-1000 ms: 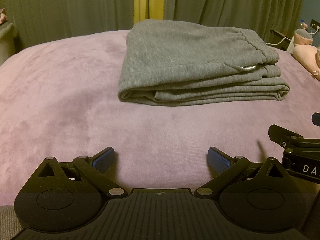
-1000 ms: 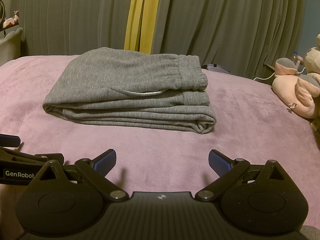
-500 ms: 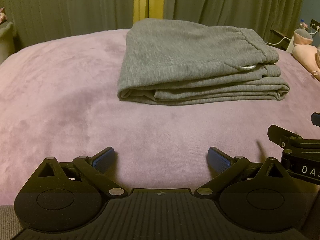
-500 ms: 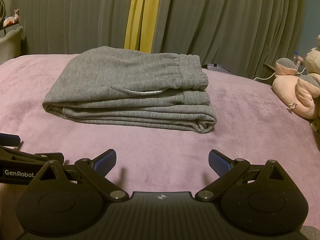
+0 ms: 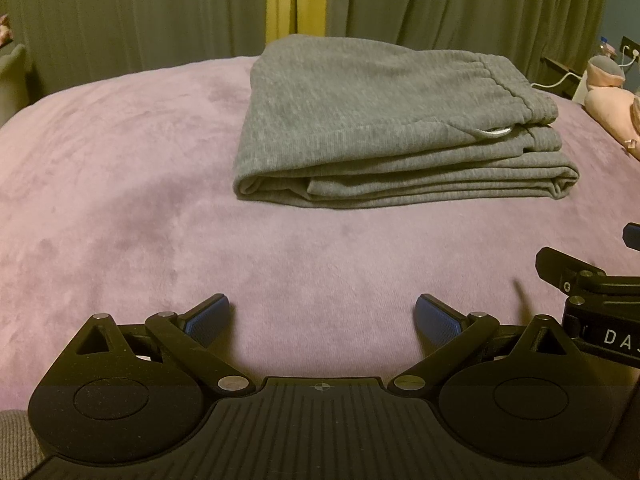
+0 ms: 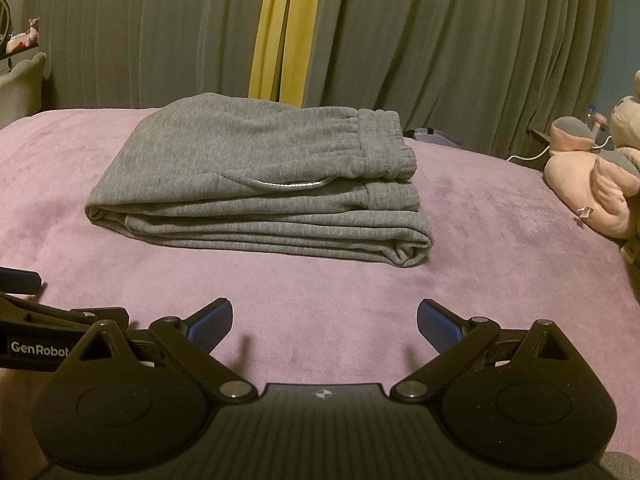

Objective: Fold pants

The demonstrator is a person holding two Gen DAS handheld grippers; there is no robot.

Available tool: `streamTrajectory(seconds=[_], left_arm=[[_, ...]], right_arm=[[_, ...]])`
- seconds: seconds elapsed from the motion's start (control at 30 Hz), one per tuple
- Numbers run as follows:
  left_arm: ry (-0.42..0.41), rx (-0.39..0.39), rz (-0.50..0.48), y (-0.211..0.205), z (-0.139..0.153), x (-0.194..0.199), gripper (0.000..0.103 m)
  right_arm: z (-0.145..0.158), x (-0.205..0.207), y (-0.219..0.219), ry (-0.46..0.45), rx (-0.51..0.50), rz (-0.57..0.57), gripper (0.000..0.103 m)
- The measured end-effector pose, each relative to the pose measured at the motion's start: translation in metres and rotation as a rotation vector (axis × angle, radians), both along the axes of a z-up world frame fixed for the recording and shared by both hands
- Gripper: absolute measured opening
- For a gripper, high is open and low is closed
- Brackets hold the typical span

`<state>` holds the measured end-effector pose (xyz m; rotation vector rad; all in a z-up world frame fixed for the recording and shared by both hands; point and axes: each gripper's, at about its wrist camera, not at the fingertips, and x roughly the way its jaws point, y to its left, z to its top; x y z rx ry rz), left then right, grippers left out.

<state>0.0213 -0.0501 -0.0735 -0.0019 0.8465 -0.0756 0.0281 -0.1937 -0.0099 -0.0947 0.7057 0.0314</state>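
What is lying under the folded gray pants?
The pants lie directly on the purple blanket. The blanket shows all around them; the part beneath the pants is covered, so anything hidden there cannot be seen.

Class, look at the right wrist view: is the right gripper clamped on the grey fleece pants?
No: the right gripper is open and empty, short of the folded grey fleece pants lying on the purple plush blanket.

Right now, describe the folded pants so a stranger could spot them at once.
Find the purple bed cover before the grey curtains. On it lies a flat folded stack, the grey sweatpants. Unlike the pink plush toy to the right, they are grey, with an elastic waistband and white drawcord.
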Motion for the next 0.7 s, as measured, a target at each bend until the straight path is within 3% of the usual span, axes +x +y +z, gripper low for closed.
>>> streamTrajectory(seconds=[0.7], left_arm=[[0.01, 0.007, -0.009, 0.0, -0.0014, 0.0006, 0.102]], right_arm=[[-0.0003, -0.0005, -0.0004, 0.0, 0.0, 0.0, 0.099]])
